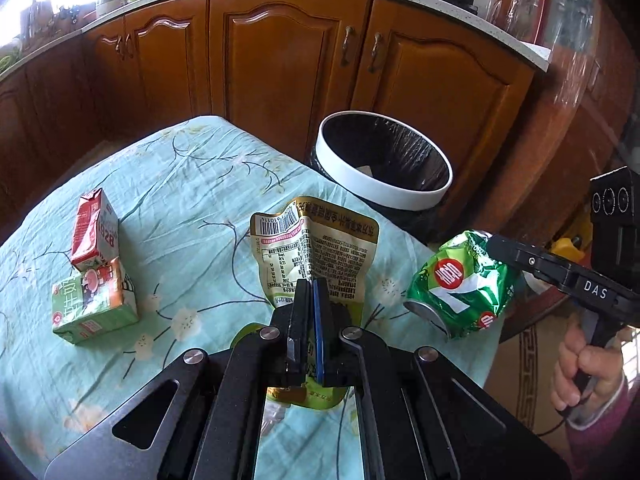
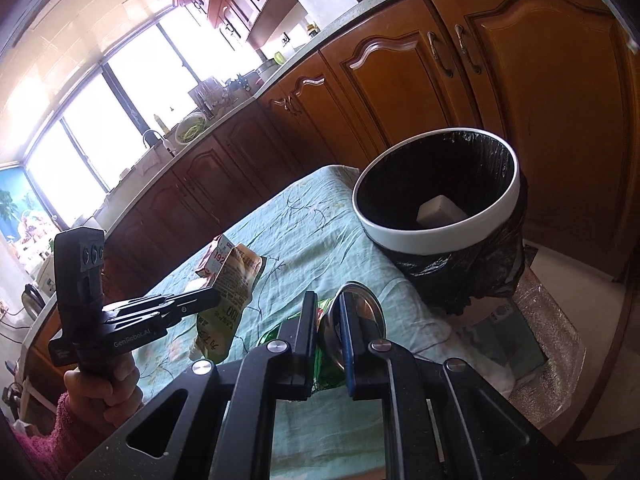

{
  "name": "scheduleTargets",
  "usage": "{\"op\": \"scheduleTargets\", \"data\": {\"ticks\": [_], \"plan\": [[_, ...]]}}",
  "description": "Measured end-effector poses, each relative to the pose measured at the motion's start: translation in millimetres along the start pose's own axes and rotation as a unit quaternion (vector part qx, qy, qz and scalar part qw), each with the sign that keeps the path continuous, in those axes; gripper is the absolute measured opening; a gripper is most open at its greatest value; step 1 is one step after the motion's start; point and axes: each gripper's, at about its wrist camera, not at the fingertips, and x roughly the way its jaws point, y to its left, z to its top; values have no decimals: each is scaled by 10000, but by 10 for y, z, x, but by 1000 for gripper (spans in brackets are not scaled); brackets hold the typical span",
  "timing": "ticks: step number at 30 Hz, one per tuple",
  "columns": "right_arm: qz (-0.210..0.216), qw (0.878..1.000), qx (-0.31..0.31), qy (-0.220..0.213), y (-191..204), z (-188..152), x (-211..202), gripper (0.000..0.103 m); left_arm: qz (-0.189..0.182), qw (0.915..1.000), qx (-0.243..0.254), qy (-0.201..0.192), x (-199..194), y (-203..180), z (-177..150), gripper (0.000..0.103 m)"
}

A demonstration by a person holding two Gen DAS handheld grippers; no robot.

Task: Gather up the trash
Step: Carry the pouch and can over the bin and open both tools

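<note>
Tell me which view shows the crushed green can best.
The left wrist view: the can shows whole from the side, label readable, held by the right gripper. The right wrist view shows only its metal end and green scraps between the fingers.

The pouch's (image 1: pixel 316 252) lower end hides behind the closed left gripper (image 1: pixel 311 292) — the bin's (image 2: pixel 404 236) base hidden by the black bag (image 2: pixel 488 272).

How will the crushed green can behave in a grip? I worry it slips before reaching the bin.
The crushed green can looks thin and dented, so it probably yields further under the right gripper. It is likely light for its size. Its glossy skin may slide; the crumpled folds should help the pads bite.
</note>
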Motion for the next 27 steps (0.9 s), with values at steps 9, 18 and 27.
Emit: {"op": "scheduleTargets", "data": {"ticks": [9, 18, 27], "plan": [[-246, 9991, -28, -356, -178, 330, -115, 11, -97, 9999, -10, -114, 43, -118, 233, 1], [-621, 9959, -101, -648, -368, 729, -120, 11, -250, 9994, 51, -243, 160, -300, 620, 1], [-1039, 9922, -208, -656, -534, 1034, 94, 11, -395, 9991, 162, -80, 486, -490, 1063, 1]]}}
